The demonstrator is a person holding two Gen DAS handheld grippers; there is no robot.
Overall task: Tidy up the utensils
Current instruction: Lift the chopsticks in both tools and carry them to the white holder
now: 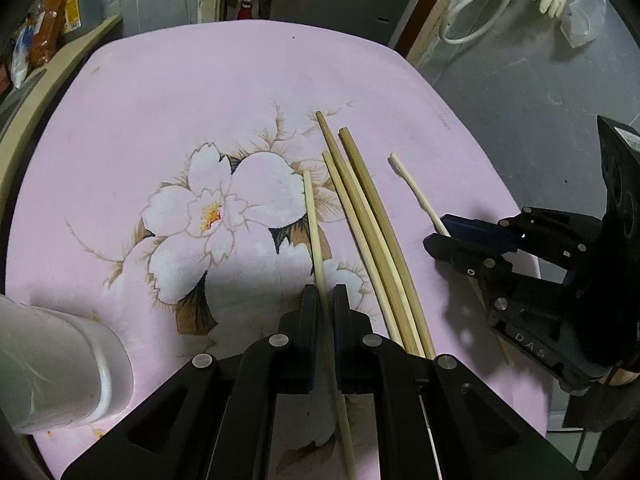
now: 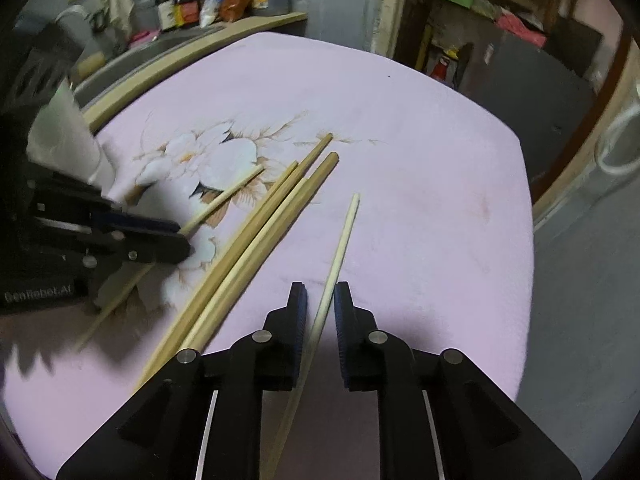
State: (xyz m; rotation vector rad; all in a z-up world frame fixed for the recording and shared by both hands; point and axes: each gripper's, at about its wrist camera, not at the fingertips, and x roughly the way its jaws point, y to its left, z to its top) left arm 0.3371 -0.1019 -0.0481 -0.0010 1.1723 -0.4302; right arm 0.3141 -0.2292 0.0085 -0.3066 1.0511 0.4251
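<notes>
White cup (image 1: 60, 364) beside open tablecloth (image 1: 200, 92)

Pink flowered surface (image 1: 168, 92) with chopsticks laid across it

The surface is covered in pink cloth printed with a large white flower (image 1: 212, 208); three tan chopsticks (image 1: 360, 216) lie side by side, touching, just right of the bloom in the left wrist view; a paler chopstick (image 1: 314, 232) crosses the petals; another pale one (image 2: 340, 240) lies apart on bare pink — a white cup (image 1: 60, 364) sits at the near left edge.
</notes>
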